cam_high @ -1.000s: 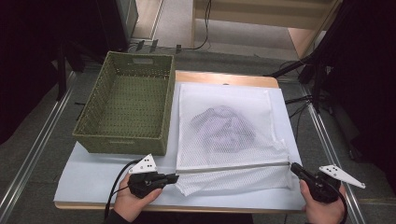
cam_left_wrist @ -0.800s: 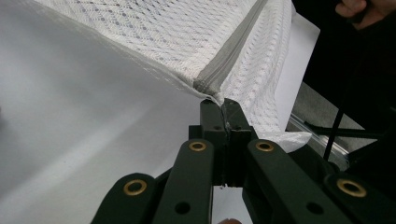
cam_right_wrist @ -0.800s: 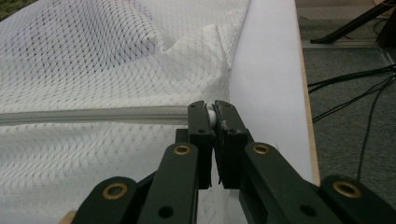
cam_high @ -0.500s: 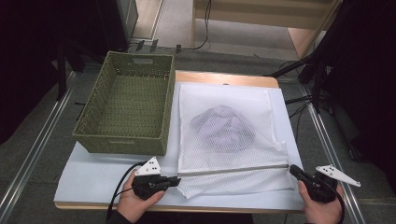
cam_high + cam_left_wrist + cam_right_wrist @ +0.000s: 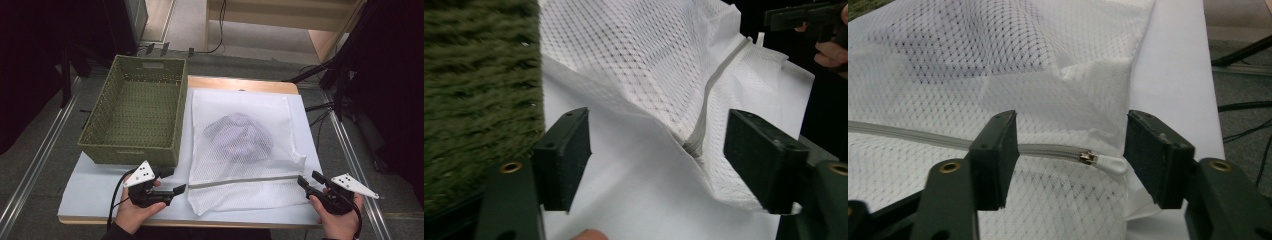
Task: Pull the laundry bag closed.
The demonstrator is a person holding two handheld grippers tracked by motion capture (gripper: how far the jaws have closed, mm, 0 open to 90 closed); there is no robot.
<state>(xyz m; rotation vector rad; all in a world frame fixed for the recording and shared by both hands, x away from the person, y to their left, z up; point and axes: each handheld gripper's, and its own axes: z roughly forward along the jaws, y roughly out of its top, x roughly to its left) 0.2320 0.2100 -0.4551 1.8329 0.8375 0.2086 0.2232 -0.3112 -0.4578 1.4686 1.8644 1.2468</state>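
High view: the mesh bag (image 5: 240, 150) lies flat between both hand-held grippers, left (image 5: 167, 184) and right (image 5: 311, 181), jaws just sprung apart. Left gripper view: limp, light netting ahead. Right gripper view: zipper pull (image 5: 1110, 164) sits between the jaws, the firm spot to pinch.

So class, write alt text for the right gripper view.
The right gripper, its jaws just opened, frames a white zipper pull at the end of the grey zipper on a white mesh laundry bag, lying on a white table cover.
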